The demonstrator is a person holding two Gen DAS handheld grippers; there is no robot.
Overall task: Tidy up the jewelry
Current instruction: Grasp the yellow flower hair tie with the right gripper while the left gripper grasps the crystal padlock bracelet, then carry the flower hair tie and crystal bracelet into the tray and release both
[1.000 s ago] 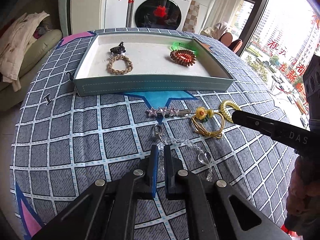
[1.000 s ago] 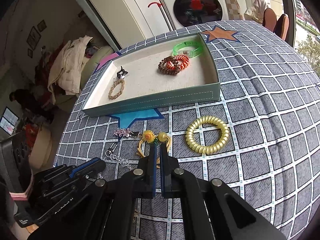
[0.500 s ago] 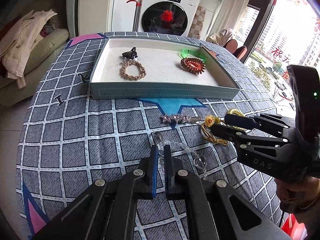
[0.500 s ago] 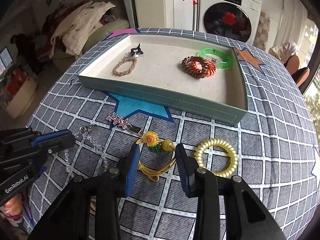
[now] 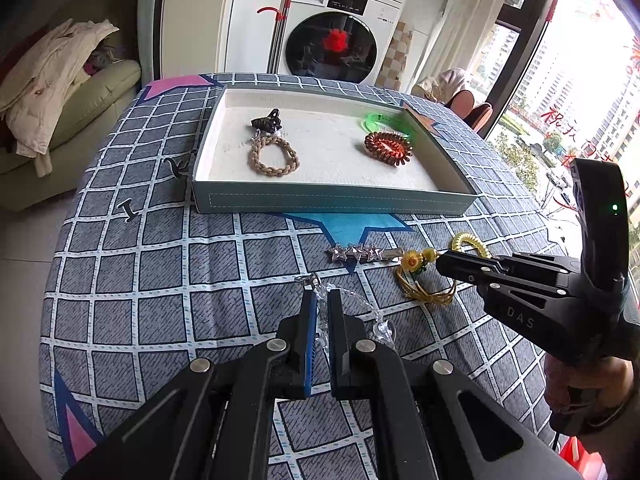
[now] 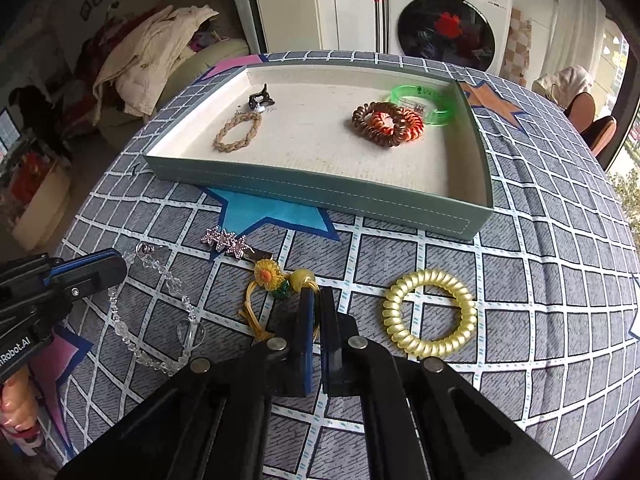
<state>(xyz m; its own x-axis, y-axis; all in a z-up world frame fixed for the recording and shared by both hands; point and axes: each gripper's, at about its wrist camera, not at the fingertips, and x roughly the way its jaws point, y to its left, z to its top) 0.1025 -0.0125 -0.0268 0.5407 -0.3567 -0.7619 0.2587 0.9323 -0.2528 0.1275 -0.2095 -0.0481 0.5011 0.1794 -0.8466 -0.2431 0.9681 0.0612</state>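
A clear bead chain (image 6: 168, 280) with a heart pendant lies on the checked cloth. My left gripper (image 5: 322, 300) is shut on the bead chain (image 5: 356, 304) near its clasp end. A yellow cord bracelet with a sunflower (image 6: 268, 276) lies at the middle front. My right gripper (image 6: 316, 300) is shut on that cord bracelet, which also shows in the left wrist view (image 5: 420, 280). A yellow coil hair tie (image 6: 430, 312) lies to the right, a star hair clip (image 6: 228, 240) to the left.
A grey-green tray (image 6: 320, 196) at the back holds a braided bracelet (image 6: 236, 132), a black clip (image 6: 262, 98), brown and orange coil ties (image 6: 386, 122) and a green bangle (image 6: 424, 104). A sofa with clothes (image 5: 48, 92) stands left of the table, a washing machine (image 5: 336, 36) behind.
My right gripper was open around the cord bracelet half a second ago and has now closed on it. The left gripper stays shut on the bead chain.
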